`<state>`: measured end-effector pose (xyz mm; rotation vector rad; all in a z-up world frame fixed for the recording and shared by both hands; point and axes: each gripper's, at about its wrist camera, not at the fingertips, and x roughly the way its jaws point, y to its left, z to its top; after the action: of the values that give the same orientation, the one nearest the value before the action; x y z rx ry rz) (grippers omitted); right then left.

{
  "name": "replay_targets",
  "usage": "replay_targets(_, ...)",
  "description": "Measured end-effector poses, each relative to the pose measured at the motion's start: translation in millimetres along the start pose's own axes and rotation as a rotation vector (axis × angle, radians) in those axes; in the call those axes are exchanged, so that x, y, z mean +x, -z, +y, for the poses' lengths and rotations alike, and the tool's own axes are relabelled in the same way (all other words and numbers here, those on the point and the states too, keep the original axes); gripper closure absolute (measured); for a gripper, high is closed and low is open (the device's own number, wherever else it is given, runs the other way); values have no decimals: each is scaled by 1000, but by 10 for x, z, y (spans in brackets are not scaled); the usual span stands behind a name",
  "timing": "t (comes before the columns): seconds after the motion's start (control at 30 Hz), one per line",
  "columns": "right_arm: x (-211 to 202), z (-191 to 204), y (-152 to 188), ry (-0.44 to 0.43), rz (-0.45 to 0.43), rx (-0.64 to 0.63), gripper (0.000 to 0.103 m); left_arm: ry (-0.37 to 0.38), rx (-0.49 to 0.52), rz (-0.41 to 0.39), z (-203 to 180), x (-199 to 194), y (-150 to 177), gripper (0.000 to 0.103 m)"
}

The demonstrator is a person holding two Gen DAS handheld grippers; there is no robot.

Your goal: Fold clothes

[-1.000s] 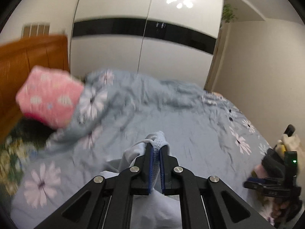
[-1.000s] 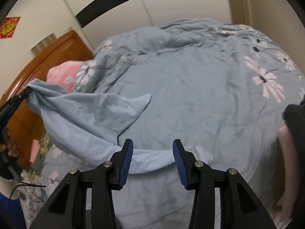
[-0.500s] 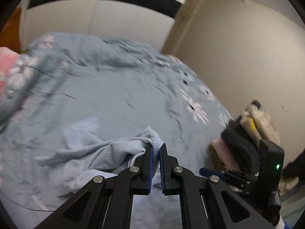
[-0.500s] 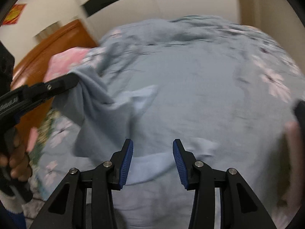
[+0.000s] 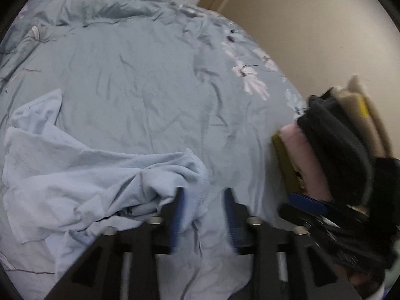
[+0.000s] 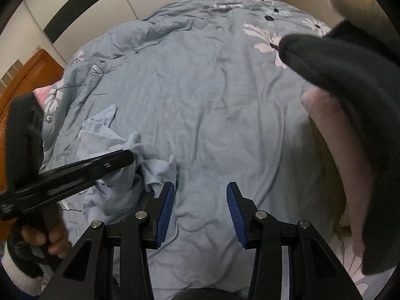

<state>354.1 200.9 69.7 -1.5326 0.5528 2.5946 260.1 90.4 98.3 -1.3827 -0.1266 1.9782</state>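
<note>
On the bed (image 6: 212,105), toward its left side, the light-blue garment (image 5: 82,172) lies crumpled, long axis roughly across the bed, hem edge between the left tongs (image 5: 203,218), which are released. Right tongs (image 6: 200,212) are released over bare cover. Folded clothes (image 5: 332,147) are stacked at the right edge.
</note>
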Motion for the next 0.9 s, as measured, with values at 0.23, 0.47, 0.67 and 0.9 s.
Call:
replay_targets(0.23,110,179,-16,-68,2,-7,58,-143,-59,-130,733,-688,-37,39)
replay_targets(0.47,355,474,-73,-222,48,57,58,-301,-85,-132,1330,-621,-188,39)
replay_targets(0.67,592,672,-193,-255,77,118,58,-386,198,-47,1112,-98,-407,39)
replay_targets(0.9,677,374,-115,-168,94,119,97,-353,464,96,1015,328,-585,39)
